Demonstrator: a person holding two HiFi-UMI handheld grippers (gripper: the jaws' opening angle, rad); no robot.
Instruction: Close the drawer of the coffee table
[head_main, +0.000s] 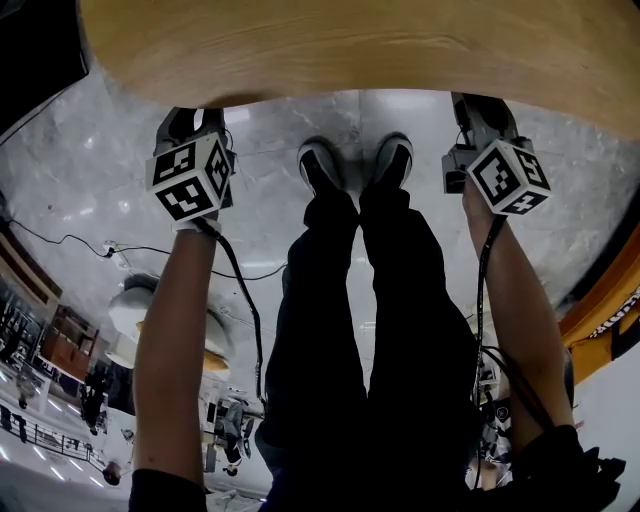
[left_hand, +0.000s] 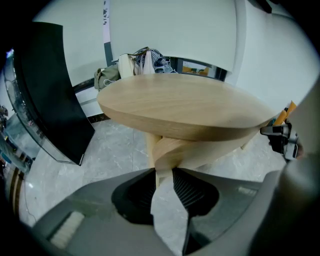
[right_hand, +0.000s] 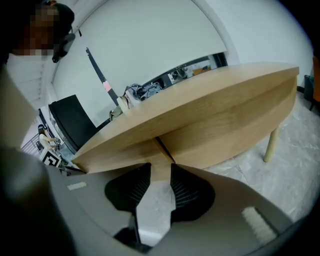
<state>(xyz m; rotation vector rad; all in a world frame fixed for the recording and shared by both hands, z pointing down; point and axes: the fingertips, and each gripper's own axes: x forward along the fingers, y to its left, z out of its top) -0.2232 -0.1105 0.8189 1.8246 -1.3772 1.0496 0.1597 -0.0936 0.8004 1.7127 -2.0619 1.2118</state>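
Note:
The round wooden coffee table (head_main: 360, 45) fills the top of the head view. In the left gripper view a curved wooden drawer (left_hand: 200, 150) juts out from under the table top (left_hand: 180, 107). The right gripper view shows that wooden front (right_hand: 225, 132) beneath the top, with a dark seam on its left. My left gripper (head_main: 192, 120) reaches to the table's near edge, its tips hidden by the top. Its jaws (left_hand: 165, 174) stand apart with only floor and wood behind them. My right gripper (head_main: 478, 112) also stands open (right_hand: 160, 170), holding nothing, just short of the drawer front.
The person's legs and shoes (head_main: 355, 165) stand between the grippers on the grey marble floor (head_main: 90, 170). A black panel (left_hand: 47, 95) stands left of the table. Bags (left_hand: 140, 62) lie behind it. A table leg (right_hand: 270, 145) shows at right.

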